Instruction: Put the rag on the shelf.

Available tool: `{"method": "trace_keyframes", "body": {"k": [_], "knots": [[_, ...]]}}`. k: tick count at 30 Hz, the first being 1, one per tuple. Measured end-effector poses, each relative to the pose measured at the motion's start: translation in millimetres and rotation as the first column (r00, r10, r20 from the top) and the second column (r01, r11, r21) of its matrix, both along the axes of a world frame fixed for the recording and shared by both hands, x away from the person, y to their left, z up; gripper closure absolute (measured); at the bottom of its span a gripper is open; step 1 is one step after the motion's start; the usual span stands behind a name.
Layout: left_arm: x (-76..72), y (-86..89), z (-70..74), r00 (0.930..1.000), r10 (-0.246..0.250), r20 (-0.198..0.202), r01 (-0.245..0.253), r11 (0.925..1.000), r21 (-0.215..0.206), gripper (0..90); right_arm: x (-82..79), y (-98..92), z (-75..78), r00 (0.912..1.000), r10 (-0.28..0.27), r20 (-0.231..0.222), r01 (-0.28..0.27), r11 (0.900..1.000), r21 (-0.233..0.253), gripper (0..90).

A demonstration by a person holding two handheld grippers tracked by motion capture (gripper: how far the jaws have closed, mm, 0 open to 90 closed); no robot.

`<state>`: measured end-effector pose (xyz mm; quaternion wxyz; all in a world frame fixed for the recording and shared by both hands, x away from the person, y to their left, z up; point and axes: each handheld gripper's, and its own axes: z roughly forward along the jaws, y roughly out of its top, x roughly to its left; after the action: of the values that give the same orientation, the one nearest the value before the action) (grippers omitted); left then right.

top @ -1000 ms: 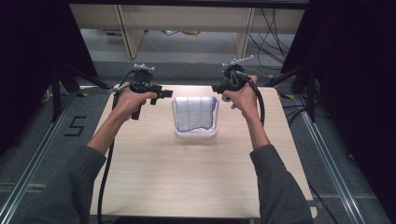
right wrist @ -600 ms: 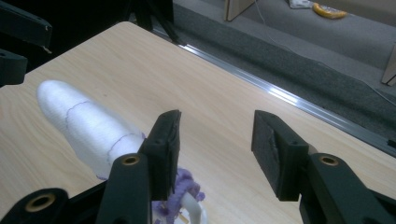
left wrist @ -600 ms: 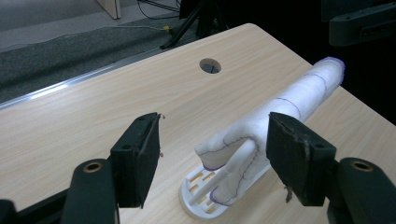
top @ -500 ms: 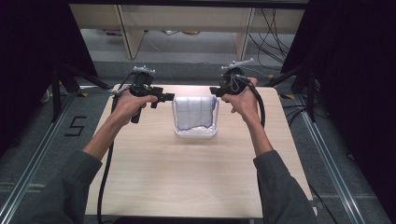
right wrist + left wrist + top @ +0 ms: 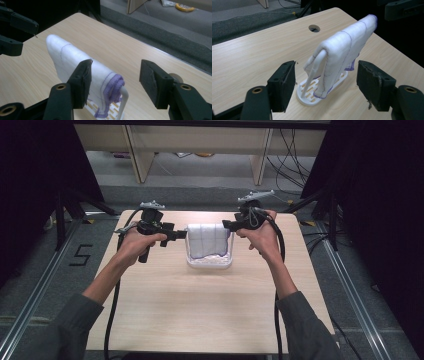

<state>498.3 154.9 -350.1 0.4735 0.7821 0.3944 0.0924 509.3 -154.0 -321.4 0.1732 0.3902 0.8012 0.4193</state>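
A black "5" (image 5: 80, 255) is marked on the grey floor (image 5: 45, 285) left of the table.

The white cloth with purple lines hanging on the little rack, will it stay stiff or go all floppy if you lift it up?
Probably floppy: the white fluffy cloth with purple stitched lines bends softly over the white plastic rack's bar and hangs down both sides. It looks light, so it should lift easily. The small rack might tip or slide if the cloth snags while being pulled.

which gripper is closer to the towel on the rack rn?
Right, narrowly. The right gripper has its open jaws around the purple-edged end of the towel. The left gripper faces the other end, jaws open, a little short of it.
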Motion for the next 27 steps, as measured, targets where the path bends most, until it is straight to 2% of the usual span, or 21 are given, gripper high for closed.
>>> {"method": "trace_keyframes", "body": {"k": [2, 4, 5, 6, 7, 9, 10, 12, 13, 14, 15, 17, 18, 20, 21, 22, 27], "knots": [[-4.1, -0.8, -0.6, 0.9999, -0.012, 0.002, 0.012, 0.9999, -0.003, 30.5, -3.9, 1.0, 0.3, 1.0, -0.008, -0.004, 0.008, 1.0, 0.01, 43.5], [-8.5, -2.1, -0.5, 0.9998, -0.019, 0.008, 0.019, 0.9998, -0.004, 30.2, -6.5, 1.1, -0.2, 0.9999, 0.006, 0.015, -0.006, 1.0, 0.007, 42.8], [-11.2, -3.1, -0.2, 0.9996, -0.027, 0.009, 0.027, 0.9996, 0.001, 30.0, -9.1, 2.0, 0.8, 1.0, 0.004, -0.006, -0.004, 1.0, 0.018, 42.5], [-13.3, -3.7, 0.0, 0.9995, -0.029, 0.012, 0.029, 0.9996, 0.001, 29.6, -10.5, 2.4, 0.2, 0.9998, 0.01, 0.02, -0.01, 1.0, 0.011, 42.2], [-15.6, -4.2, 0.3, 0.9992, -0.036, 0.018, 0.036, 0.9994, 0.001, 29.6, -12.9, 3.2, 1.2, 1.0, 0.005, -0.001, -0.005, 1.0, 0.014, 42.0], [-20.9, -5.5, 0.5, 0.9988, -0.044, 0.022, 0.044, 0.999, -0.005, 29.6, -15.4, 3.7, 0.8, 0.9998, 0.02, 0.01, -0.02, 1.0, 0.005, 41.5], [-23.4, -5.6, 0.6, 0.9985, -0.048, 0.026, 0.048, 0.9988, -0.007, 29.6, -17.4, 4.8, 0.4, 0.9998, 0.016, 0.012, -0.016, 1.0, 0.018, 41.5], [-28.2, -6.1, -0.2, 0.9982, -0.053, 0.028, 0.053, 0.9985, -0.015, 29.5, -22.2, 5.0, 1.2, 0.9999, 0.013, 0.004, -0.014, 1.0, 0.017, 41.3], [-30.4, -6.3, -0.9, 0.998, -0.056, 0.027, 0.057, 0.9982, -0.019, 29.4, -22.8, 4.4, 0.8, 0.9991, 0.036, 0.021, -0.036, 0.999, 0.011, 41.2], [-32.4, -6.3, -2.0, 0.9979, -0.058, 0.028, 0.059, 0.9981, -0.02, 29.4, -26.0, 5.6, 0.4, 0.9996, 0.023, 0.016, -0.023, 0.999, 0.033, 41.0], [-34.6, -6.2, -3.3, 0.9975, -0.065, 0.027, 0.066, 0.9975, -0.025, 29.2, -27.1, 4.7, 0.1, 0.9986, 0.041, 0.035, -0.041, 0.999, 0.019, 40.9], [-38.2, -6.4, -4.9, 0.9974, -0.067, 0.029, 0.067, 0.9974, -0.025, 29.0, -32.3, 5.0, -0.1, 0.9988, 0.037, 0.032, -0.038, 0.999, 0.021, 40.4], [-40.2, -6.7, -6.0, 0.9971, -0.07, 0.031, 0.071, 0.9971, -0.029, 28.9, -35.5, 5.7, -0.3, 0.9994, 0.031, 0.013, -0.031, 0.999, 0.019, 39.9], [-44.1, -7.1, -7.9, 0.9967, -0.076, 0.029, 0.077, 0.9967, -0.027, 28.7, -38.2, 4.5, -2.3, 0.9973, 0.058, 0.045, -0.058, 0.998, 0.006, 39.8], [-46.0, -6.8, -9.2, 0.9961, -0.083, 0.028, 0.084, 0.9959, -0.033, 28.4, -40.0, 4.8, -3.7, 0.9976, 0.049, 0.049, -0.05, 0.999, 0.017, 39.7], [-47.8, -6.6, -9.8, 0.9961, -0.084, 0.028, 0.085, 0.9958, -0.033, 28.3, -42.9, 5.0, -3.5, 0.9982, 0.051, 0.032, -0.052, 0.998, 0.023, 39.6], [-57.5, -5.9, -15.7, 0.9941, -0.106, 0.024, 0.106, 0.9939, -0.029, 27.0, -51.6, 3.9, -7.7, 0.9966, 0.064, 0.052, -0.065, 0.997, 0.029, 38.3]]}}
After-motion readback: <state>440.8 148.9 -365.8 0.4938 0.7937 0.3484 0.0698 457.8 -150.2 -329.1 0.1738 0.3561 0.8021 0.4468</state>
